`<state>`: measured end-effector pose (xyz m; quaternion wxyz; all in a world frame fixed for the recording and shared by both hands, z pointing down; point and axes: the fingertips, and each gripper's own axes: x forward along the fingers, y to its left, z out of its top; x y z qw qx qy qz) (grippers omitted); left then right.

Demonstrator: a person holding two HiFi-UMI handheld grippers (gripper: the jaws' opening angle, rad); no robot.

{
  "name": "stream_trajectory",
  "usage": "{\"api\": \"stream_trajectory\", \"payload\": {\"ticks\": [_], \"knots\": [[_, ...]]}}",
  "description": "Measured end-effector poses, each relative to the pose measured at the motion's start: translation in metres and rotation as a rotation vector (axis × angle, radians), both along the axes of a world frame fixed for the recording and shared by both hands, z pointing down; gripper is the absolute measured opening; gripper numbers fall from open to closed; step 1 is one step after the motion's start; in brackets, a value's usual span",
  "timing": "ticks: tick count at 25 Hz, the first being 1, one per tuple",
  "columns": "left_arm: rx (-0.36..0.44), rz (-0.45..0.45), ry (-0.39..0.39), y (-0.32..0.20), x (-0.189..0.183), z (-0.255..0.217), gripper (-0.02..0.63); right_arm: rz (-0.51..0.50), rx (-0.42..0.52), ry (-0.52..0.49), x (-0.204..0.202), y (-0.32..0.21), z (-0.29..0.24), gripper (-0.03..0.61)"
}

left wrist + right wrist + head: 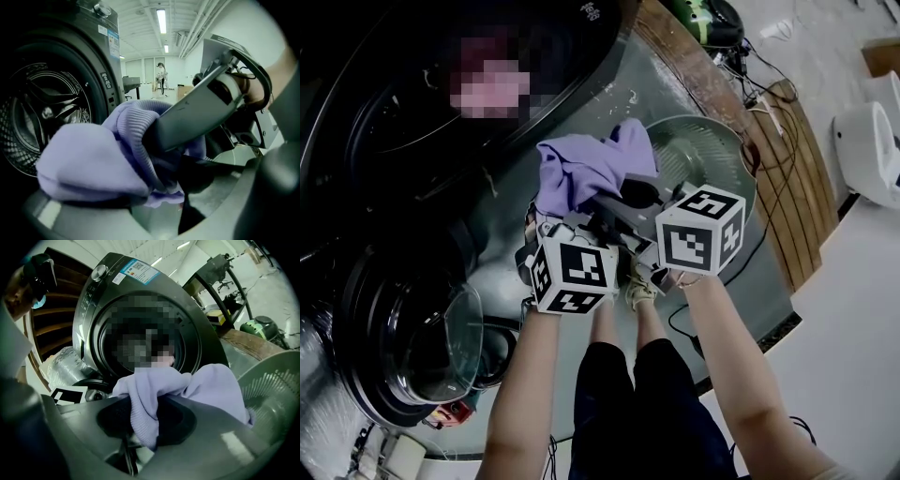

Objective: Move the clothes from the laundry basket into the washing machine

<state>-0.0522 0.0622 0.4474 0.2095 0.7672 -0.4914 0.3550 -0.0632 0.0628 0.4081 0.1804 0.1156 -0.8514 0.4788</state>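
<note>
A lavender knit garment (581, 167) hangs in the air between the round pale laundry basket (717, 141) and the dark front-loading washing machine (403, 131). My right gripper (617, 199) is shut on it; in the right gripper view the cloth (201, 390) is pinched between the black pads and drapes over the jaws (145, 427). My left gripper (572, 223) comes in from the left beside it and holds the same bundle (93, 159) at its tips (154, 187). The right gripper's grey jaw crosses that view. The open drum (42, 117) lies just beyond the cloth.
The machine's round glass door (441, 347) stands swung open at the lower left. The basket's slotted wall (272, 390) is close on the right. A wooden platform (787, 159) and cables (750, 66) lie behind the basket. The person's legs (628, 375) are below the grippers.
</note>
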Motion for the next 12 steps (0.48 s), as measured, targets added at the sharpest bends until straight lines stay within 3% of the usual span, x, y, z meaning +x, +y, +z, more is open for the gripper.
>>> {"api": "stream_trajectory", "payload": {"ticks": [6,12], "knots": [[-0.004,0.000,0.005,-0.001,-0.011,0.005,0.187,-0.009,0.020,-0.013,-0.004,-0.001,0.002,0.143],[0.065,-0.134,0.071,-0.013,-0.037,-0.013,0.152,0.051,0.079,-0.056,0.004,-0.015,-0.012,0.206]]}}
